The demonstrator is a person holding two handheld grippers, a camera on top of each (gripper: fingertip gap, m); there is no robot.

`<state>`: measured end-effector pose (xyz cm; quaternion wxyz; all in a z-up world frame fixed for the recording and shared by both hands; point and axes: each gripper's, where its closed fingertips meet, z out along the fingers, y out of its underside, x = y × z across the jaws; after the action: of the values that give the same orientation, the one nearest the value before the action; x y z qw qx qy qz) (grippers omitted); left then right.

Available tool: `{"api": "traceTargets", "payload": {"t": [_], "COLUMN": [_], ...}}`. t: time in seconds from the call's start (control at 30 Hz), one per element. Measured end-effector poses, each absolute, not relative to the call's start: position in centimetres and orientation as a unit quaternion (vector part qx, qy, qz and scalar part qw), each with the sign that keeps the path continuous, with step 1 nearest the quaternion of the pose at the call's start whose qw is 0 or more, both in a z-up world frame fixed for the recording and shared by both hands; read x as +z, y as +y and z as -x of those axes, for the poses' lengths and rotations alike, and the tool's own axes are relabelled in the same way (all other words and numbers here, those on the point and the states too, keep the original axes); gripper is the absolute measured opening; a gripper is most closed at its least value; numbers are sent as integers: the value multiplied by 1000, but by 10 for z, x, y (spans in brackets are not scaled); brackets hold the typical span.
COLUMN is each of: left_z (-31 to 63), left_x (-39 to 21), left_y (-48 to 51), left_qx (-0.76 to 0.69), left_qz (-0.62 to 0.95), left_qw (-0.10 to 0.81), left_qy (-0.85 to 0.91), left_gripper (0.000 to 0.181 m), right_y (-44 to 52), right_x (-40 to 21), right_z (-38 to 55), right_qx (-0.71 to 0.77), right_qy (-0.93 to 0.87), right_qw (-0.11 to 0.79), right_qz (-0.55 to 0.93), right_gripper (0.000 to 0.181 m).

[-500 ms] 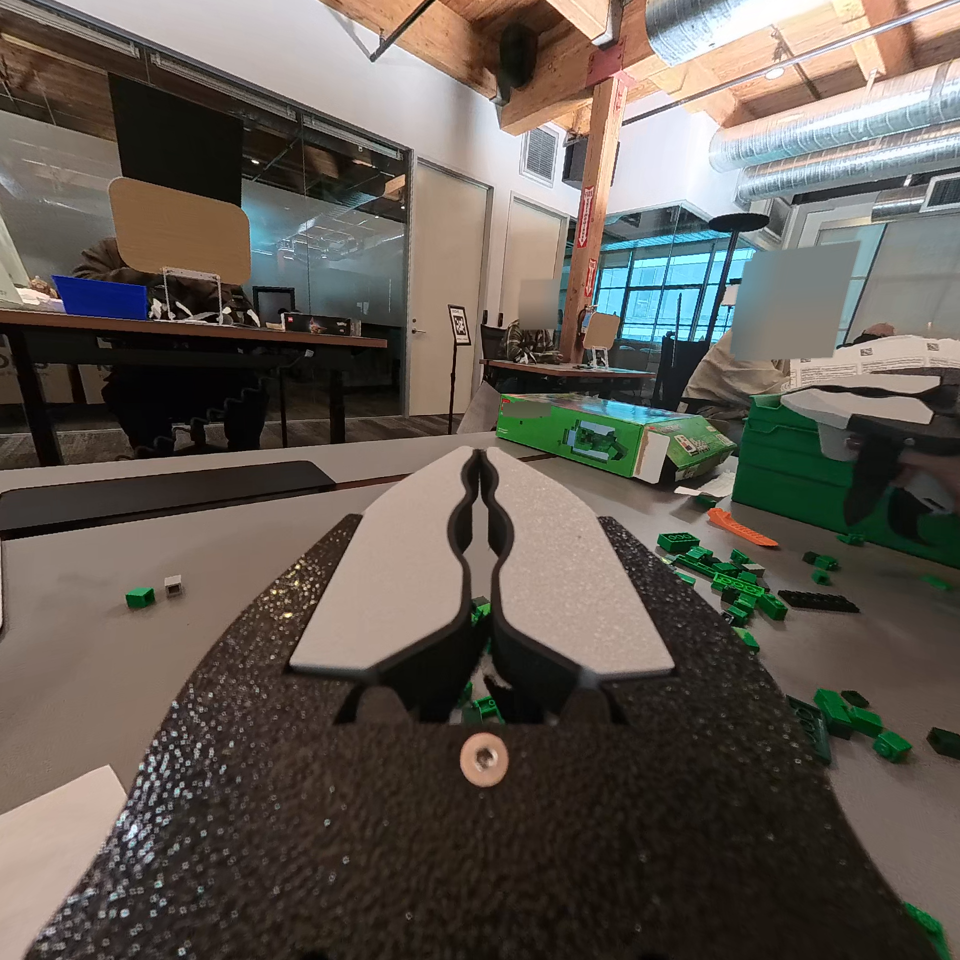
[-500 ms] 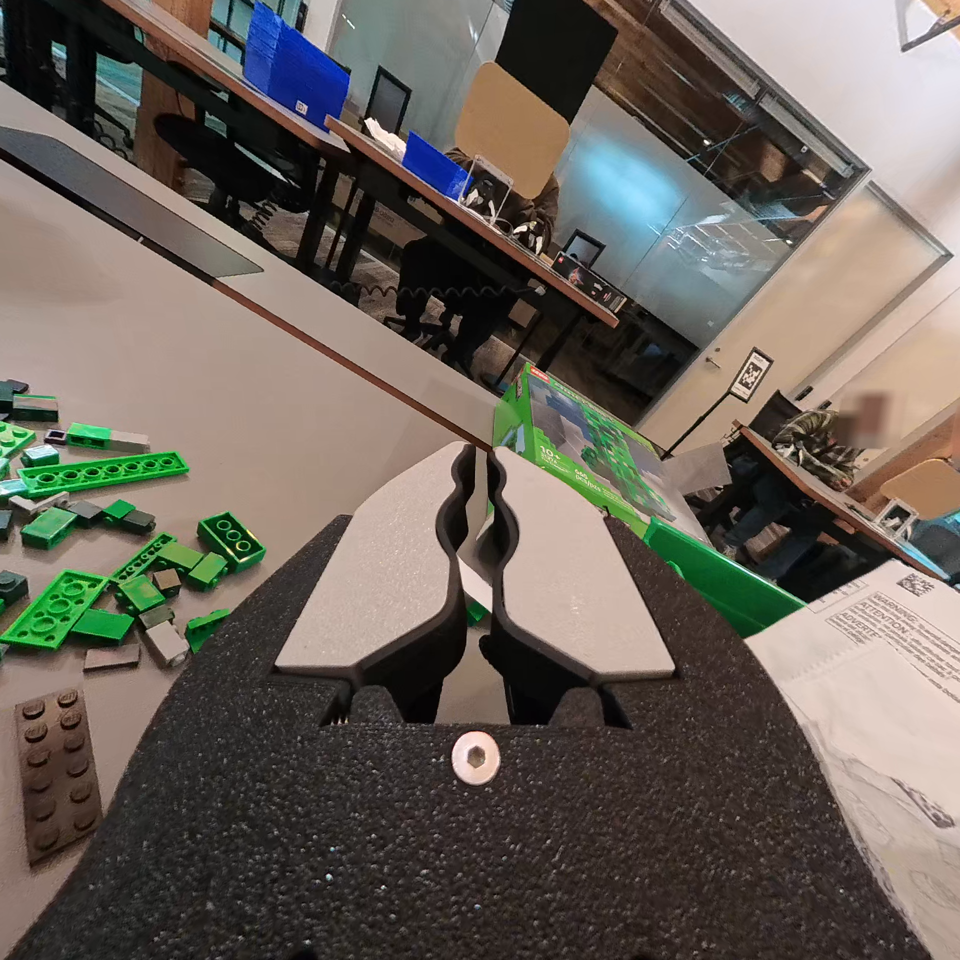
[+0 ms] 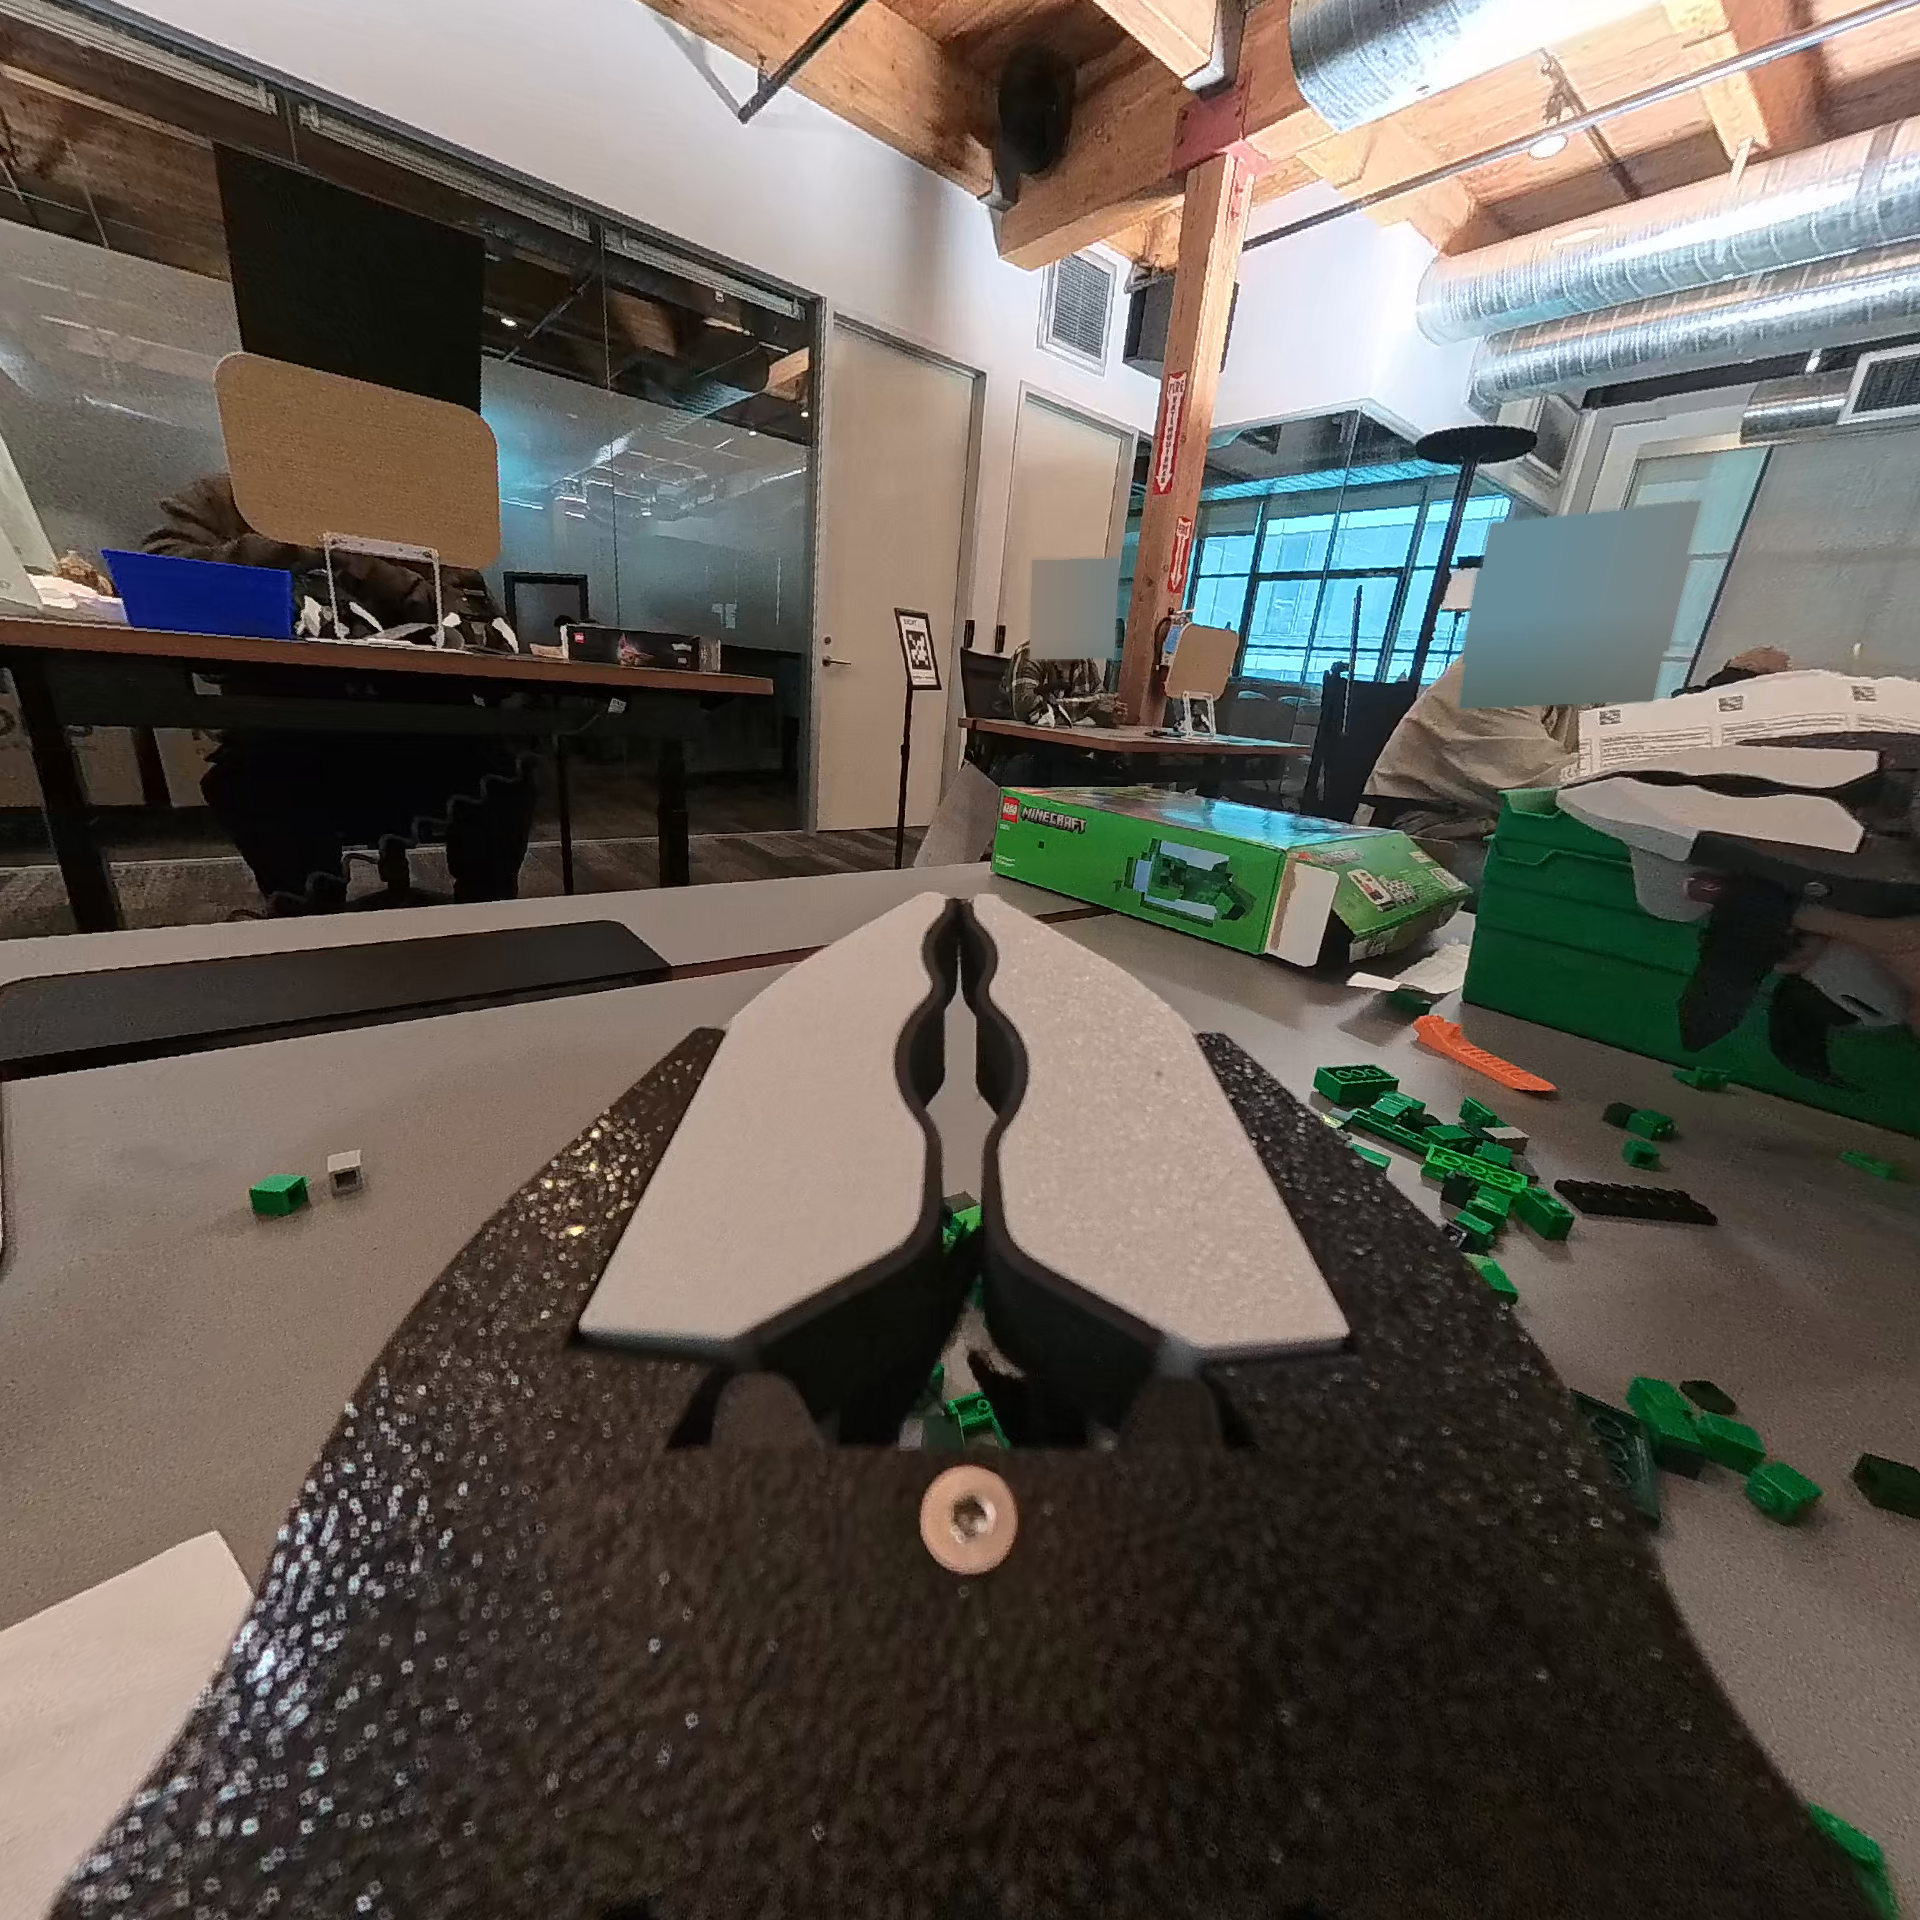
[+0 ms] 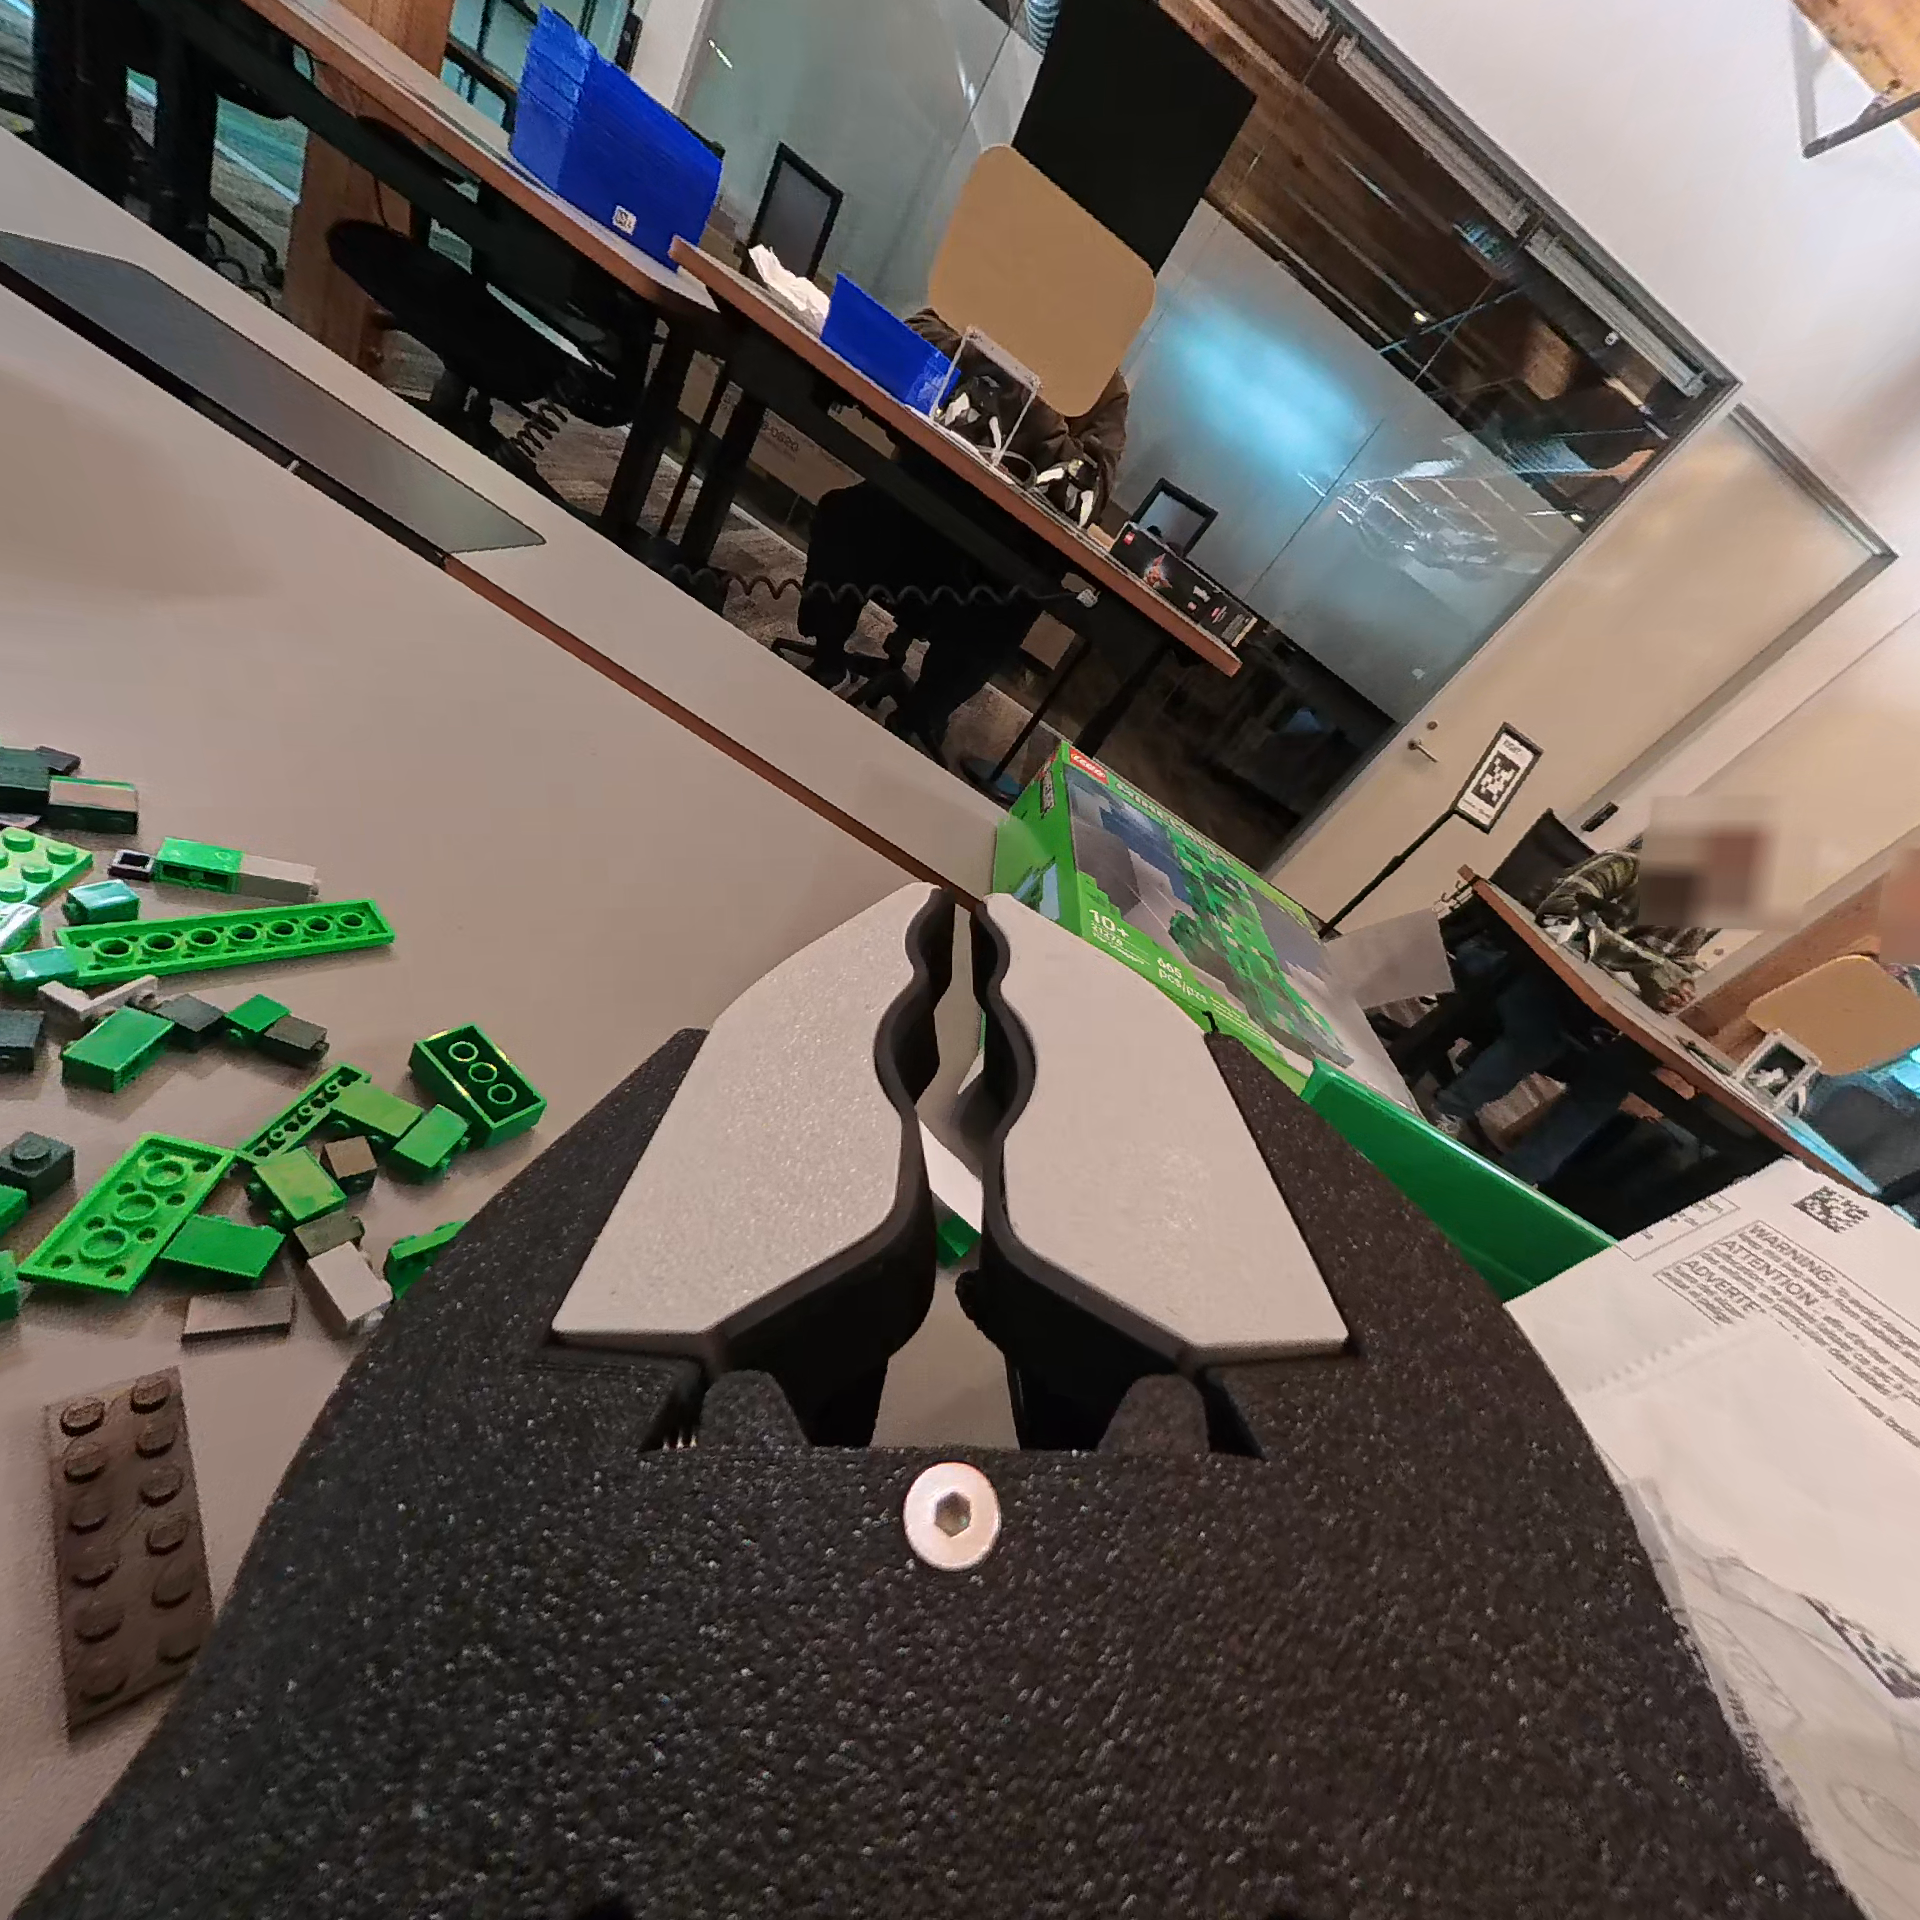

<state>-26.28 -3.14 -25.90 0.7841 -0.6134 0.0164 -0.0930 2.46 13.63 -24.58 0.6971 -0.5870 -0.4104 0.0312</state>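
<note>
Left wrist view, from left to right: a white sheet [image 3: 94, 1704] pokes in at the lower left corner of the grey table [image 3: 156, 1330], and beyond it lie 2 small bricks, 1 green [image 3: 277, 1194] and 1 grey [image 3: 346, 1172], just beside each other with bare tabletop all round. A black mat [image 3: 312, 987] runs along the far left edge. In the middle the left gripper [image 3: 961, 920] hangs above the table, its fingers drawn together with only a thin slit at the tips and nothing held between them; a few green bricks show through the gap lower down. To its right a scatter of green bricks [image 3: 1455, 1153], a black plate [image 3: 1642, 1202] and an orange separator tool [image 3: 1481, 1055] crowd the surface. Behind them a green box [image 3: 1195, 868] lies on its side near the table's far edge, and a green bin [image 3: 1558, 935] stands at the right, with the right gripper [image 3: 1590, 805] in front of it.

In the right wrist view, the left side holds green plates and bricks [image 4: 223, 940] and a dark brown plate [image 4: 125, 1538] near the lower left edge. Open grey tabletop stretches from them to the brown-trimmed far edge. The right gripper [image 4: 961, 909] points at the green box [image 4: 1174, 935], fingers nearly closed, a narrow gap between them, empty. A white printed bag [image 4: 1766, 1403] fills the right edge.
</note>
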Motion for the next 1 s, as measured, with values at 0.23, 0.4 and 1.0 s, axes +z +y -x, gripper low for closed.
{"api": "traceTargets", "payload": {"t": [0.23, 0.4, 1.0], "left_z": [263, 265, 264], "left_x": [-259, -258, -259], "left_y": [-31, -32, -31], "left_qx": [-93, -97, -100], "left_qz": [614, 611, 614], "left_qw": [784, 785, 783], "left_qy": [17, 10, 11], "left_gripper": [0, 0, 0], "right_y": [135, 112, 44], "right_x": [-243, -205, -293], "right_z": [-24, -27, -75], "right_qx": [29, 31, 127], "right_qy": [-411, -424, -534], "right_qw": [700, 718, 443], "right_qz": [583, 551, 709], "right_gripper": [2, 0, 22]}}
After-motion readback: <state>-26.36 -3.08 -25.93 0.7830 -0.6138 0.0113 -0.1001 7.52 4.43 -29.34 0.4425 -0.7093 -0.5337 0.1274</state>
